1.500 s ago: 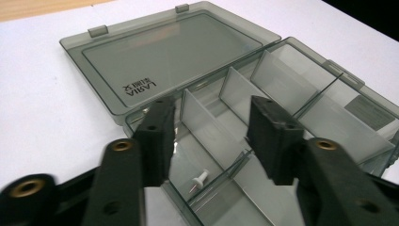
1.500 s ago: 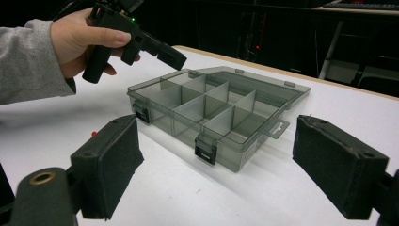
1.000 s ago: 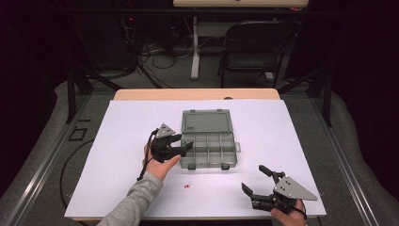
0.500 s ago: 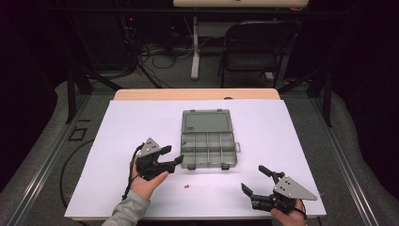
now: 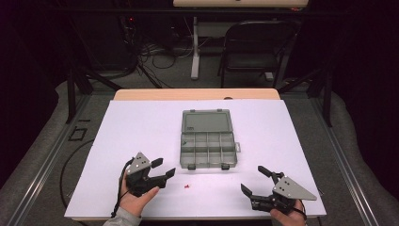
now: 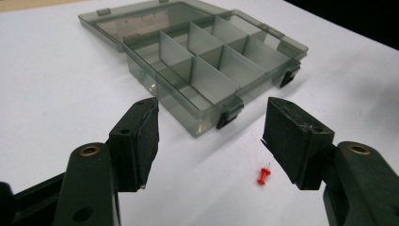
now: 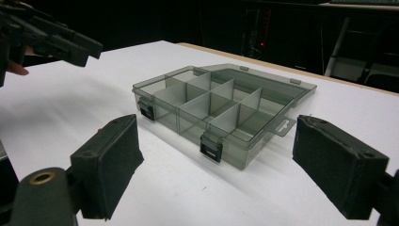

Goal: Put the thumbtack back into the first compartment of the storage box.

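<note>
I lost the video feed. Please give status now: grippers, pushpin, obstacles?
Left gripper open beside red pushpin, not touching. Right gripper open, empty. Organizer box open beyond pin. Nothing between.

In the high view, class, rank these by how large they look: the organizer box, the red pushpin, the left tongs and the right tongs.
1. Organizer box, lid open, largest.
2. Left tongs and right tongs: they look about alike, so no ranking between them.
3. Red pushpin, a tiny speck on the white table, smallest.

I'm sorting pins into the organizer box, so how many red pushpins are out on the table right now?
1. A single red pushpin lies on the white table, just in front of the open organizer box, near the left gripper. Others could be hidden.
</note>
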Demonstrator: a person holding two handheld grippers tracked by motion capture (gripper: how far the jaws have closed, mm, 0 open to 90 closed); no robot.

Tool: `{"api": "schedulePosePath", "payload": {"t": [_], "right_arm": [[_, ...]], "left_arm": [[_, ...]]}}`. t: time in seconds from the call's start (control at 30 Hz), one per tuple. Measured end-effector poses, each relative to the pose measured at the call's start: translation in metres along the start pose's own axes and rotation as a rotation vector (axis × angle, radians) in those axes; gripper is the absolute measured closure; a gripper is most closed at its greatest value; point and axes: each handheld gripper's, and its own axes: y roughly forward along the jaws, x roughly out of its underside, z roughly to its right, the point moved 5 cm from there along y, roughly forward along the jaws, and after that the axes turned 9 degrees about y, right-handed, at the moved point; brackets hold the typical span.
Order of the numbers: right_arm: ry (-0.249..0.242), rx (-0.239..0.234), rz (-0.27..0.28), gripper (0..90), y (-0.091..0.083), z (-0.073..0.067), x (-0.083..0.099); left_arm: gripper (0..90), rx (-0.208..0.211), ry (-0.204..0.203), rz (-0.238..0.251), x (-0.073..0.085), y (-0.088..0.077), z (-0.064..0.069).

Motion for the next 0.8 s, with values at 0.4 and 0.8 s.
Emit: {"api": "schedulePosePath", "payload": {"t": [0.4, 0.8], "right_arm": [[0.003, -0.001, -0.001, 14.5, 0.000, 0.000, 0.000], [0.002, -0.002, -0.001, 14.5, -0.001, -0.001, 0.000]], "left_arm": [[40.9, 0.040, 0.045, -0.046, 0.013, 0.002, 0.015], [43.8, 0.055, 0.035, -0.060, 0.018, 0.009, 0.017]]}}
